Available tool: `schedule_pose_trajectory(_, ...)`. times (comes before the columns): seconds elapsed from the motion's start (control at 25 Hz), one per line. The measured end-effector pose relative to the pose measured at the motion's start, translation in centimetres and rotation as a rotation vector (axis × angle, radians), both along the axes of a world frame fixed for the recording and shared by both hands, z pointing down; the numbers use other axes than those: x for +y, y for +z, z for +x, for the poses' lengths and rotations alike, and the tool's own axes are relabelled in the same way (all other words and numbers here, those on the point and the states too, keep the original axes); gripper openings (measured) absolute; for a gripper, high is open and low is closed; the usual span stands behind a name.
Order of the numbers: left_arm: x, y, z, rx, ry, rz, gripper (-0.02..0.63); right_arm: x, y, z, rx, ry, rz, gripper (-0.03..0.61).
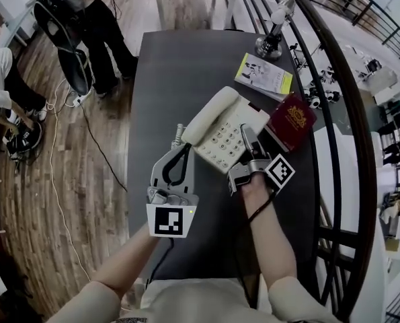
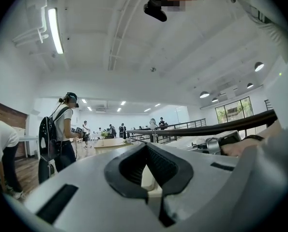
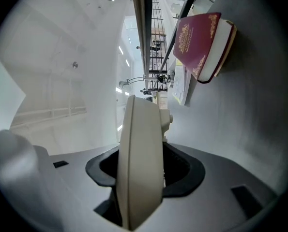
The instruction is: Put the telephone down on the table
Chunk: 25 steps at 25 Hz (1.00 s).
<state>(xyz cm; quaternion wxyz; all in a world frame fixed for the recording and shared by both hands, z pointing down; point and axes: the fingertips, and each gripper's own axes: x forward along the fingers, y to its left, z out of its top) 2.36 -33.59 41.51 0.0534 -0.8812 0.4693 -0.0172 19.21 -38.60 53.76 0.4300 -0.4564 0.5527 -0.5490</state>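
Both left tongs (image 1: 179, 150) and right tongs (image 1: 248, 140) clenched on telephone (image 1: 216, 123), left contact barely visible.

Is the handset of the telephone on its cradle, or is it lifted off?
On its cradle. In the head view the handset lies seated along the upper-left side of the cream telephone.

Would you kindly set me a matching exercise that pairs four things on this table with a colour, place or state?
Things:
1. telephone
2. book
3. leaflet
4. lamp

Descriptions:
A. dark red cover
B. yellow edge
C. gripped by the right tongs
D. stands at the far end of the table

Pairs: 1-C, 2-A, 3-B, 4-D.
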Motion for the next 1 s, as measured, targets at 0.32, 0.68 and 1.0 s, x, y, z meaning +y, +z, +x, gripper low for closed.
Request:
schedule_pose_trajectory(0.32,-7.4,6.2,4.0,0.032,0.039,-0.061,0.003,-7.2,7.1,3.0,0.03,0.068,-0.062,0.213)
schedule_pose_trajectory(0.68,-13.3,12.3,6.0,-0.006,0.037,-0.154,0.003,-11.9,13.5,4.0,-0.023,0.138,-0.132,0.213)
schedule_pose_trajectory(1.0,-15.1,16.4,6.8,-0.028,0.007,-0.278,0.003,-14.6,14.6,3.9,0.183,0.082,-0.198,0.212)
